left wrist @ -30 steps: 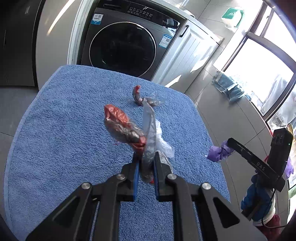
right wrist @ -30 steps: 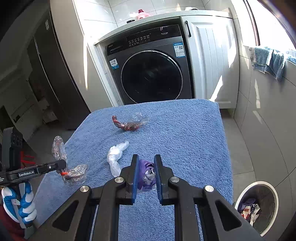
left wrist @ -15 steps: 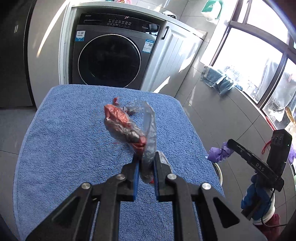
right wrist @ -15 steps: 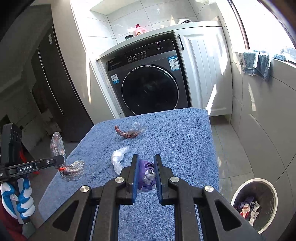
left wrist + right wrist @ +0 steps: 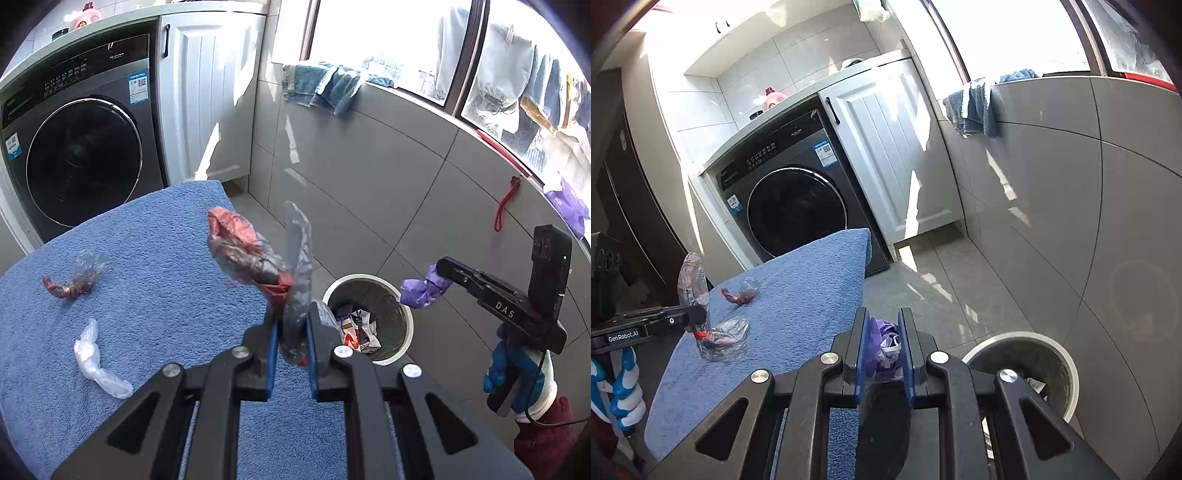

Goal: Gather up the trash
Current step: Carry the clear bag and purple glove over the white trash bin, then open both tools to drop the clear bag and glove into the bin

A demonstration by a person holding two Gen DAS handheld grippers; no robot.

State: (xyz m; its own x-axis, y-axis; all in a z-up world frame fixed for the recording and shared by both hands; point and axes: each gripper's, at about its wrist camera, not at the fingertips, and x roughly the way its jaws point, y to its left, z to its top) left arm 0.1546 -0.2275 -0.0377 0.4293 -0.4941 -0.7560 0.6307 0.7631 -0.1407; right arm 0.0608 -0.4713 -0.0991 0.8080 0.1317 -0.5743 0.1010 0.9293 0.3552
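My left gripper (image 5: 291,323) is shut on a clear plastic wrapper with red and dark bits (image 5: 255,254), held up over the table's right edge, near the round trash bin (image 5: 406,317) on the floor. My right gripper (image 5: 884,332) is shut on a crumpled purple wrapper (image 5: 882,341), and in the left wrist view that purple wrapper (image 5: 423,290) hangs just right of the bin's rim. On the blue towel-covered table (image 5: 166,258) lie a white plastic twist (image 5: 98,369) and a red-and-clear wrapper (image 5: 70,282). The bin (image 5: 1063,369) holds several scraps.
A dark washing machine (image 5: 81,158) and a white cabinet (image 5: 207,99) stand behind the table. Grey tiled wall (image 5: 369,177) with blue cloths (image 5: 325,86) on its ledge runs right of the bin. A gloved hand (image 5: 517,376) holds the right gripper.
Both grippers have swung right, off the middle of the table toward the bin, each keeping its wrapper. The bin has come into view in the left wrist view.
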